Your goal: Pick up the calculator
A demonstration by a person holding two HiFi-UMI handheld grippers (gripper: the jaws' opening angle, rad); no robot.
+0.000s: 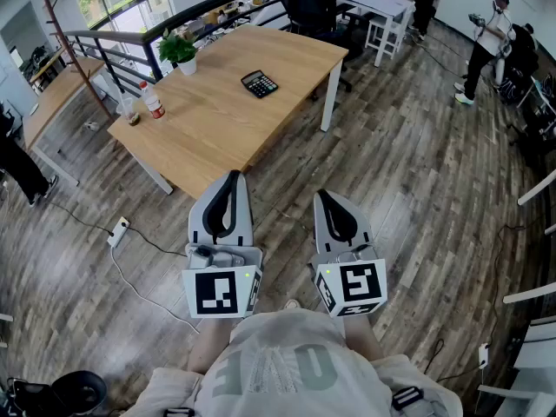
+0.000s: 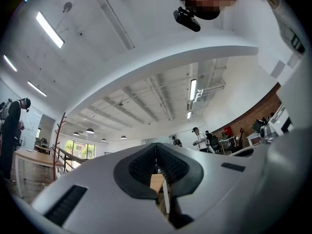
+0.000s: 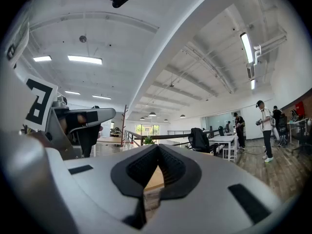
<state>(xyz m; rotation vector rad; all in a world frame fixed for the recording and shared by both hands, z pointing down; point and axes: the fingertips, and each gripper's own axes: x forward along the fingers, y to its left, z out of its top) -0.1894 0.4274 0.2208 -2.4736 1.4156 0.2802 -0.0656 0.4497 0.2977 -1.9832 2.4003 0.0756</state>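
Containers first. The white pot (image 1: 187, 66) sits by the table's (image 1: 208, 137) far left edge next to the railing (image 1: 130, 42) and holds a green plant (image 1: 176, 48). A clear cup (image 1: 129, 109) stands at the left corner; you cannot tell what is in it. A bottle (image 1: 152, 100) with a red cap stands upright just beside the cup.

The calculator (image 1: 259, 83) lies flat on the table toward the far right end, face up. It sits alone, well apart from the pot, the cup and the bottle.

You hold both grippers side by side, close to your body, pointing toward the table. The left gripper (image 1: 231, 178) has its jaws together with nothing between them. It is tipped a little upward, so its own view is mostly ceiling. In the head view its tip shows against the table's near edge.

The right gripper (image 1: 323, 195) also has its jaws together at the tips and holds nothing. It sits about level, over the floor (image 1: 408, 172), short of the table. Both grippers are well apart from the calculator, with only bare tabletop between them and it.

Around you:
- A power strip (image 1: 119, 231) lies on the floor to the left, with a cable running from it.
- A black office chair (image 1: 311, 3) stands beyond the table's far end, beside a white table (image 1: 382, 3).
- A person (image 1: 485, 46) stands at the far right.
- A coat stand (image 1: 65, 33) stands to the left of the railing.
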